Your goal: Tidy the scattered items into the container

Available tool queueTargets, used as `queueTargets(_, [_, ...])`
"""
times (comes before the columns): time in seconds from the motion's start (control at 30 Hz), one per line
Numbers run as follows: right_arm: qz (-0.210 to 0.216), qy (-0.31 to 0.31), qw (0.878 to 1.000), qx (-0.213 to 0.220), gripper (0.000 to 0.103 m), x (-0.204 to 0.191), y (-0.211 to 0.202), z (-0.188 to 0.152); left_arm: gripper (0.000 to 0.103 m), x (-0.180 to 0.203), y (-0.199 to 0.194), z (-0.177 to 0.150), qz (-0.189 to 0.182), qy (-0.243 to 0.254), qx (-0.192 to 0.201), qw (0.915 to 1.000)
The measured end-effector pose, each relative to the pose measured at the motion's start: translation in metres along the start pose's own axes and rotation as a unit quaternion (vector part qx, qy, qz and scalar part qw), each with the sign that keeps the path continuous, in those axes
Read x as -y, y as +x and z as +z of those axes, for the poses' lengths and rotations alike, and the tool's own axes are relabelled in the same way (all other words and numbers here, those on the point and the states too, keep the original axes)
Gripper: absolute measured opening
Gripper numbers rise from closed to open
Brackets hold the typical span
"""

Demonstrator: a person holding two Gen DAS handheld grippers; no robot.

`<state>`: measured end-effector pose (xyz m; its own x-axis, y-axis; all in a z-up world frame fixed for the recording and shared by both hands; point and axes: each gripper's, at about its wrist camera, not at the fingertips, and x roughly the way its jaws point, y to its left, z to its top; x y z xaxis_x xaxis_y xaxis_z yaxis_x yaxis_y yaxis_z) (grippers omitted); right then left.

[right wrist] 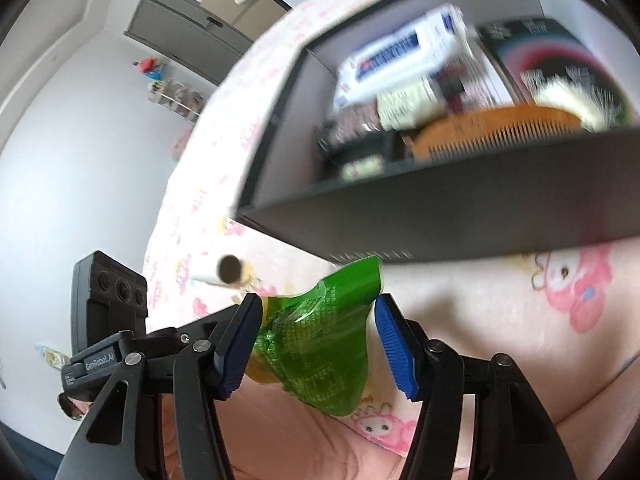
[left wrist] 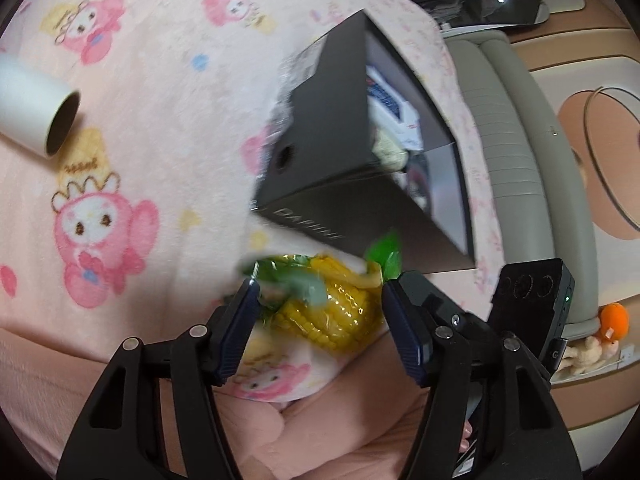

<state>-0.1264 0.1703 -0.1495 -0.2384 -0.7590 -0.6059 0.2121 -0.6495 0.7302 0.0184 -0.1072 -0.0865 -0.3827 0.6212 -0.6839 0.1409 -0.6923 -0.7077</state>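
Note:
A packaged corn cob (left wrist: 332, 312) in green and clear wrap lies on the pink blanket just in front of the black box (left wrist: 340, 184). My left gripper (left wrist: 318, 320) is open with its fingers on either side of the corn. My right gripper (right wrist: 316, 344) is also open around the green end of the same pack (right wrist: 320, 344). The black box (right wrist: 460, 208) holds a white and blue carton (right wrist: 400, 56), an orange comb (right wrist: 500, 128) and other packs. The right gripper's body (left wrist: 532, 300) shows in the left wrist view.
A white cardboard tube (left wrist: 36, 108) lies on the blanket at the left; it also shows in the right wrist view (right wrist: 222, 270). The pink cartoon blanket (left wrist: 140, 160) covers the bed. A grey headboard (left wrist: 508, 152) and a soft toy (left wrist: 604, 332) are at the right.

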Motion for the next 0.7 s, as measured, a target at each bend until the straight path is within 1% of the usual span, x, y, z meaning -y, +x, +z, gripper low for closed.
queueTargets(0.03, [0.003, -0.002, 1.000, 0.003, 0.048, -0.004, -0.001, 0.001, 0.058, 0.017, 0.008, 0.007, 0.010, 0.009, 0.007, 0.9999])
queueTargets(0.07, [-0.011, -0.012, 1.000, 0.011, 0.048, -0.010, -0.001, 0.001, 0.056, 0.027, 0.011, 0.010, 0.018, 0.017, 0.011, 0.9996])
queueTargets(0.13, [-0.030, -0.036, 0.999, 0.022, 0.048, -0.018, 0.000, 0.001, 0.054, 0.041, 0.026, 0.020, 0.022, 0.019, 0.015, 0.9994])
queueTargets(0.17, [-0.029, -0.034, 0.999, 0.022, 0.048, -0.016, 0.001, 0.002, 0.051, 0.042, 0.030, 0.023, 0.019, 0.017, 0.014, 0.9996])
queueTargets(0.2, [-0.027, -0.032, 0.999, 0.021, 0.048, -0.014, 0.002, 0.003, 0.039, 0.039, 0.049, 0.031, 0.009, 0.013, 0.009, 0.9998])
queueTargets(0.23, [-0.021, -0.025, 0.999, 0.017, 0.046, -0.009, 0.002, 0.004, 0.031, 0.037, 0.064, 0.037, -0.005, 0.008, 0.003, 1.0000])
queueTargets(0.3, [-0.010, -0.008, 1.000, 0.009, 0.045, -0.001, 0.008, 0.004, 0.031, 0.030, 0.098, 0.049, 0.001, 0.011, 0.000, 0.9999])
queueTargets(0.33, [-0.013, -0.009, 1.000, 0.010, 0.045, -0.001, 0.012, 0.004, 0.031, 0.028, 0.104, 0.049, 0.012, 0.015, -0.002, 0.9998])
queueTargets(0.37, [-0.019, -0.012, 1.000, 0.009, 0.045, 0.001, 0.013, 0.003, 0.031, 0.023, 0.122, 0.053, 0.025, 0.015, -0.005, 0.9995])
queueTargets(0.4, [-0.023, -0.011, 1.000, 0.006, 0.045, 0.002, 0.015, 0.003, 0.031, 0.019, 0.130, 0.056, 0.039, 0.014, -0.006, 0.9991])
queueTargets(0.47, [-0.038, -0.009, 0.999, 0.000, 0.045, 0.008, 0.007, 0.004, 0.031, 0.014, 0.136, 0.057, 0.067, 0.007, -0.006, 0.9977])
queueTargets(0.5, [-0.049, -0.010, 0.999, -0.001, 0.045, 0.011, 0.003, 0.004, 0.031, 0.009, 0.132, 0.055, 0.079, 0.003, -0.006, 0.9968])
queueTargets(0.57, [-0.072, -0.012, 0.997, -0.001, 0.045, 0.018, 0.001, 0.003, 0.037, 0.002, 0.123, 0.052, 0.093, -0.001, -0.002, 0.9957])
queueTargets(0.6, [-0.079, -0.009, 0.997, -0.002, 0.045, 0.023, 0.001, 0.003, 0.042, 0.000, 0.117, 0.051, 0.097, -0.004, 0.000, 0.9953])
queueTargets(0.63, [-0.084, -0.004, 0.996, -0.005, 0.045, 0.028, 0.001, 0.003, 0.048, -0.003, 0.113, 0.051, 0.102, -0.008, 0.002, 0.9947])
queueTargets(0.7, [-0.088, 0.011, 0.996, -0.017, 0.045, 0.039, 0.003, 0.002, 0.053, -0.009, 0.108, 0.051, 0.113, -0.018, 0.009, 0.9934])
